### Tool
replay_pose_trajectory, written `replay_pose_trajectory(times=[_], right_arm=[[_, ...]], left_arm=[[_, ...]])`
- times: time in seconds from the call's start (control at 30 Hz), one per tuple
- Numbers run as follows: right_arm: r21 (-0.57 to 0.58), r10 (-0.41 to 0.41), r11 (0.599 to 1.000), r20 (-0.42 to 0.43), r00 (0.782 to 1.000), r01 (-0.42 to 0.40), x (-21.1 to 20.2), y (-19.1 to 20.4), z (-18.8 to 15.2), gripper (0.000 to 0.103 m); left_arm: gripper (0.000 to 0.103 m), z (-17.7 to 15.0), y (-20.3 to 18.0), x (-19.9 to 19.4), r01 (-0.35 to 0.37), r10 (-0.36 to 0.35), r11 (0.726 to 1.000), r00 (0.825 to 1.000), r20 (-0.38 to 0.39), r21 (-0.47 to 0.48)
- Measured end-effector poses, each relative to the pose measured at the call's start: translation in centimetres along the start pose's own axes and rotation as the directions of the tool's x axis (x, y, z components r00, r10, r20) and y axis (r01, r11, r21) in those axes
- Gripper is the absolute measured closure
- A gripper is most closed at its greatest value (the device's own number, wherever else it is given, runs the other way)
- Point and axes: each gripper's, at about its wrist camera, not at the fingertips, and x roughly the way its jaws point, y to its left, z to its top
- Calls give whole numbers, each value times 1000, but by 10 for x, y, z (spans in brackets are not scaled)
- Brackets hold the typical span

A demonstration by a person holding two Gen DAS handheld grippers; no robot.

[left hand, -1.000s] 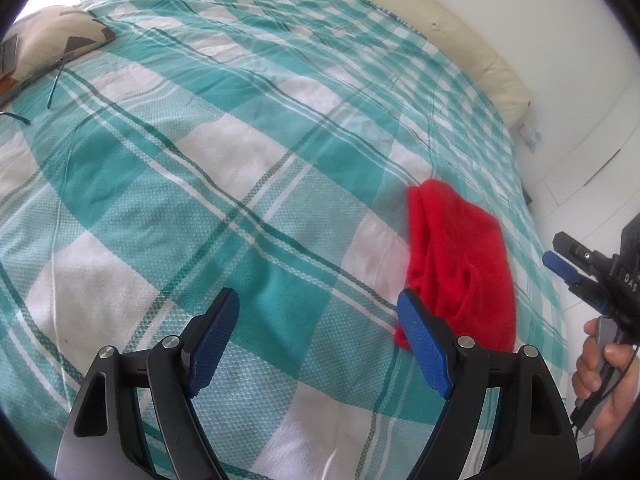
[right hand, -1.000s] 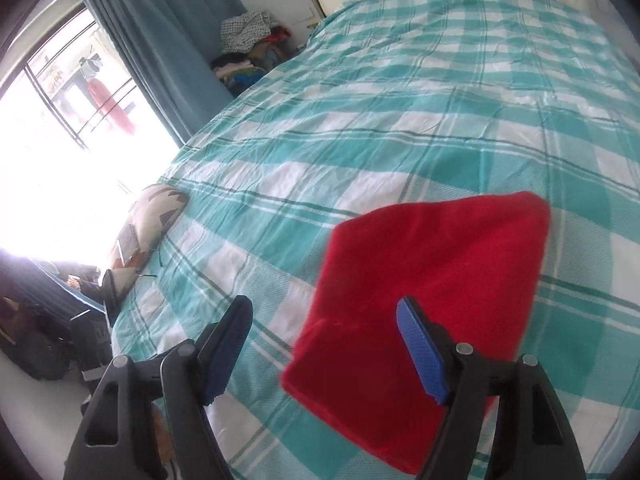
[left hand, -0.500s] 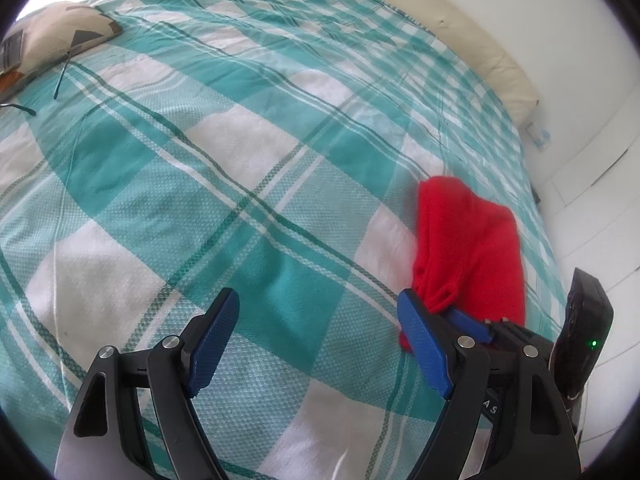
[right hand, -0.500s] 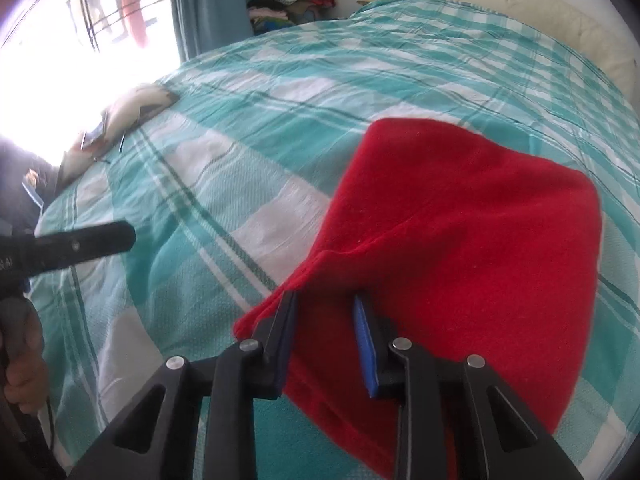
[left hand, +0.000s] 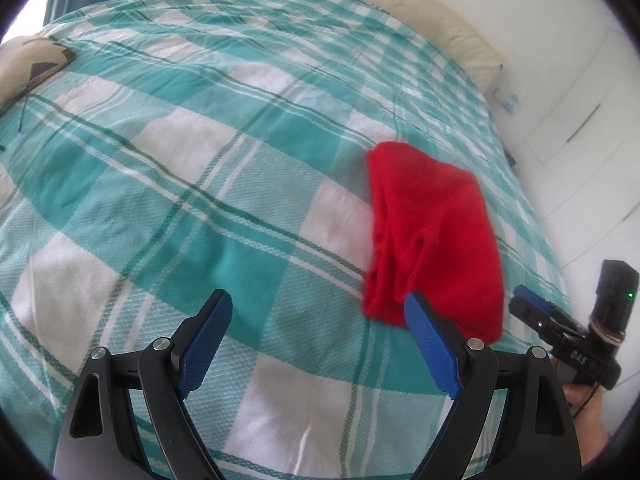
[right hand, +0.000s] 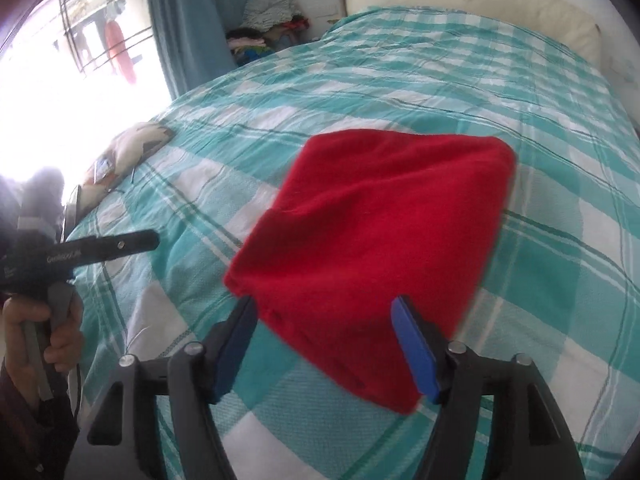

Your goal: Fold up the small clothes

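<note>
A small red garment (left hand: 432, 240) lies folded on the teal-and-white checked bedspread (left hand: 200, 200). My left gripper (left hand: 318, 304) hovers over bare bedspread just left of the garment. Its jaws are opening, with nothing between them, and its right finger stands near the garment's near corner. In the right wrist view the red garment (right hand: 380, 240) fills the middle. My right gripper (right hand: 324, 308) is at the garment's near edge with its jaws opening. The cloth lies between and beyond the pads, which do not press on it. Each view shows the other gripper at its side: the right one (left hand: 532, 308), the left one (right hand: 120, 246).
A patterned cushion (left hand: 28, 64) rests at the bed's left edge. A cream headboard (left hand: 420, 8) runs along the far end. White cupboards (left hand: 580, 120) stand close on the right. A blue curtain (right hand: 188, 20), a bright window and a pile of clothes (right hand: 268, 20) are beyond the bed.
Half a second ago my right gripper was closed on the red garment's near edge; now it has let go, spread wide and drawn back. My left gripper shifted slightly and widened a little.
</note>
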Motion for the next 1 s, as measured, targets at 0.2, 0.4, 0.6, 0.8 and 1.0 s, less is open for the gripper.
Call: replay_pose_trajectory(times=[0.2, 0.4, 0.6, 0.8, 1.0], right_arm=[[342, 48, 938, 32, 998, -56, 3, -97, 5, 26], [505, 225, 834, 58, 973, -223, 49, -116, 29, 26], [355, 113, 931, -53, 992, -87, 96, -76, 51, 49], [-54, -210, 976, 8, 978, 210, 83, -1, 62, 71], [-51, -165, 983, 153, 974, 175, 28, 5, 90, 72]], left_arm=[[8, 55, -41, 56, 110, -109, 994, 990, -95, 2], [8, 67, -44, 121, -57, 73, 995, 975, -210, 79], [8, 57, -62, 139, 9, 27, 990, 967, -253, 138], [77, 45, -97, 131, -52, 109, 953, 979, -175, 299], [79, 84, -119, 73, 19, 2, 960, 997, -74, 278]])
